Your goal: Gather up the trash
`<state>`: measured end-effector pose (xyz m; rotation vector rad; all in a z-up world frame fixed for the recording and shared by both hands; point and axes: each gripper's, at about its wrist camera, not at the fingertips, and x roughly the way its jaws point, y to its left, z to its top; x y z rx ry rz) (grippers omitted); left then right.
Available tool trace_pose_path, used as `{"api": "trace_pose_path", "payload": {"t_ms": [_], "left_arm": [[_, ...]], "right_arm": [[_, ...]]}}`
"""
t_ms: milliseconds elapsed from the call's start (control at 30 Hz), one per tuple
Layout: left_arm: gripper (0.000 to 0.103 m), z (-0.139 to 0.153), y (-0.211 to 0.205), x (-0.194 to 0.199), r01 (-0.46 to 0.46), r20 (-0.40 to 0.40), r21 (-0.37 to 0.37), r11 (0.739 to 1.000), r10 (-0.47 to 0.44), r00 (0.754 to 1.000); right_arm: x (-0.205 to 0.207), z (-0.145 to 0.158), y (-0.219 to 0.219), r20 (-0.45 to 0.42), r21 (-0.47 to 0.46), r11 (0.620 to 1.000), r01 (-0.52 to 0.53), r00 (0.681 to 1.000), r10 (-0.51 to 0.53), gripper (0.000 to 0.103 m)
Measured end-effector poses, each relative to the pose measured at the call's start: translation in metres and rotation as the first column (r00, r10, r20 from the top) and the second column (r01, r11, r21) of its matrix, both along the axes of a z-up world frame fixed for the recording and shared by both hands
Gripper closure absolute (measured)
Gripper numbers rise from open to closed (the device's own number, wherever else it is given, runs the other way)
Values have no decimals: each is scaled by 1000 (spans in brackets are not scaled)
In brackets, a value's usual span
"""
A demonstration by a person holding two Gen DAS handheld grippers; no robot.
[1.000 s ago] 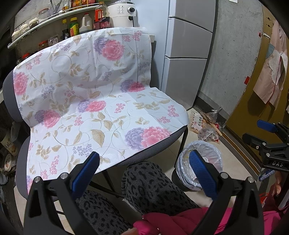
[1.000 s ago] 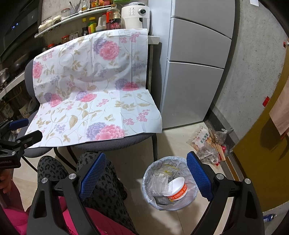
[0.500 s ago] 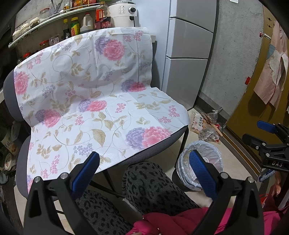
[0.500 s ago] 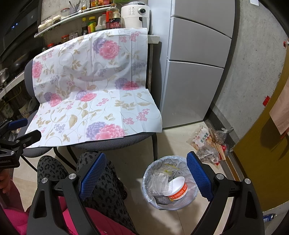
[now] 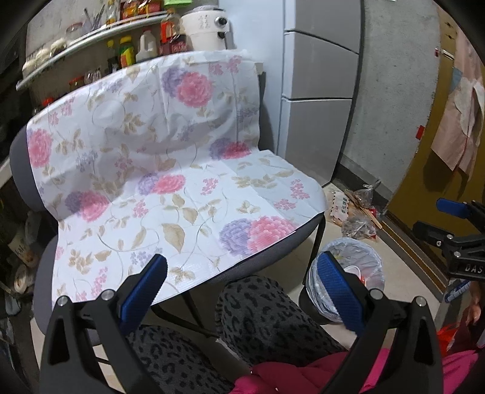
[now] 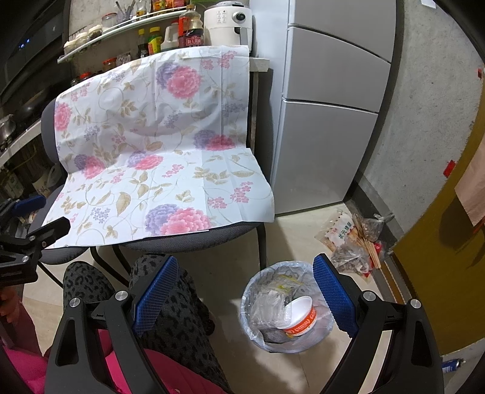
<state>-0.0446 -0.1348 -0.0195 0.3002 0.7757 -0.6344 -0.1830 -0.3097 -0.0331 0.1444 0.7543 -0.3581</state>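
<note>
A small trash bin (image 6: 283,306) lined with a clear bag stands on the floor right of the chair; it holds a red-and-white paper cup (image 6: 300,316) and crumpled plastic. It also shows in the left wrist view (image 5: 351,272). Loose trash (image 6: 348,239), snack bags and wooden skewers, lies on the floor by the wall, also seen from the left wrist (image 5: 357,212). My left gripper (image 5: 242,282) is open and empty above my knees. My right gripper (image 6: 245,288) is open and empty, near the bin.
A chair draped with a flowered sheet (image 5: 169,169) stands ahead. A grey fridge (image 6: 330,106) is to its right. A shelf with bottles (image 6: 151,33) and a white appliance (image 6: 227,21) is behind. My leopard-print legs (image 5: 260,315) are below the grippers. A yellow-brown door (image 6: 448,236) is at right.
The left wrist view has shifted slightly, with the chair and bin sitting a little lower in frame. The right gripper and the bin's contents look the same.
</note>
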Motion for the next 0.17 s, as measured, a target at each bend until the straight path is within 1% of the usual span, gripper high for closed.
{"api": "trace_pose_path", "payload": {"t_ms": [67, 167], "left_arm": [[7, -9, 6, 12, -36, -30, 2, 999, 36, 999], [7, -27, 26, 36, -96, -69, 15, 995, 97, 993]], "right_arm": [[9, -6, 0, -4, 11, 1000, -17, 1000, 17, 13], [38, -17, 5, -18, 34, 997, -74, 997, 74, 13]]}}
